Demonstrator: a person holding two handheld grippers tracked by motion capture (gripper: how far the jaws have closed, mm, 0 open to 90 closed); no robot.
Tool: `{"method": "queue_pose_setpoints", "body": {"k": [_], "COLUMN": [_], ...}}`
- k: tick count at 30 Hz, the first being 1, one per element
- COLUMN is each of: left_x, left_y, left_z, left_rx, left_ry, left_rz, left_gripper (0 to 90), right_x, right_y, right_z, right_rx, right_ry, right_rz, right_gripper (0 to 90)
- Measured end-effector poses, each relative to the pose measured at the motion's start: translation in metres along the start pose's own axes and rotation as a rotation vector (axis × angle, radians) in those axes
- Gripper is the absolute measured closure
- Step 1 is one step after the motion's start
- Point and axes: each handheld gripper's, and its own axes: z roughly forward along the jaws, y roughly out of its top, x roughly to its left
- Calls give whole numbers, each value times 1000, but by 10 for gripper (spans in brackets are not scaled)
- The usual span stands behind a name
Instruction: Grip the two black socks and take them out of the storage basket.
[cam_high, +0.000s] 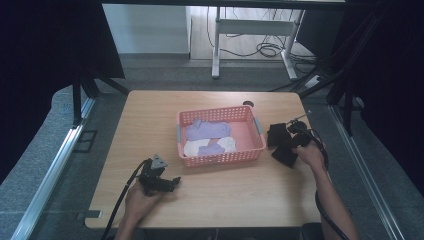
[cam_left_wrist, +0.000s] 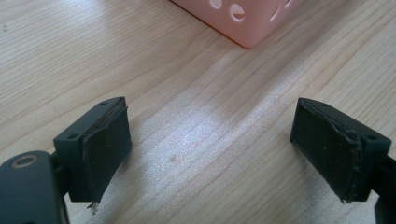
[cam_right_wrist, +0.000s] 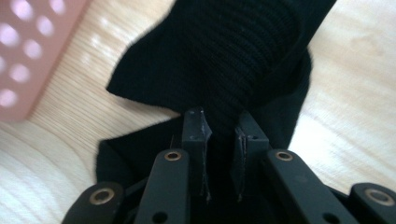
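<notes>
L gripper (cam_high: 172, 183) rests low on the light wooden table (cam_high: 150, 120), near its front-left; I read its jaws spread wide, bare wood between the pads (cam_left_wrist: 105, 149). Center: pink perforated plastic basket (cam_high: 218, 159) w/ purple and white socks (cam_high: 207, 131) inside. L gripper view catches just one basket corner. R gripper (cam_right_wrist: 219, 154), right of the basket: jaws pinched on a black ribbed knit cloth (cam_right_wrist: 224, 56), fabric squeezed between them, rest of it draped on the table. High view alone gives basket contents; R gripper view gives the pinch.
</notes>
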Motion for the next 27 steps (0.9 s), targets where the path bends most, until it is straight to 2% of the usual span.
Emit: {"method": "queue_pose_setpoints", "body": {"k": [5, 16, 17, 20, 21, 27], "left_x": [0, 0, 0, 0, 0, 0], "left_y": [0, 0, 0, 0, 0, 0], "left_z": [0, 0, 0, 0, 0, 0], "left_rx": [0, 0, 1, 1, 1, 1], "left_ry": [0, 0, 0, 0, 0, 0], "left_rz": [0, -4, -4, -4, -4, -4], "left_gripper": [120, 120, 120, 120, 120, 120], "right_x": [-1, 4, 5, 7, 9, 16], "right_y": [-4, 0, 0, 1, 2, 3], "right_z": [1, -20, -24, -29, -34, -48], "right_rx": [-6, -69, -83, -95, -105, -138], "right_ry": [5, -13, -15, -18, -19, -24], "right_rz": [4, -15, -21, -27, -39, -80], "right_gripper": [732, 504, 455, 417, 379, 305]}}
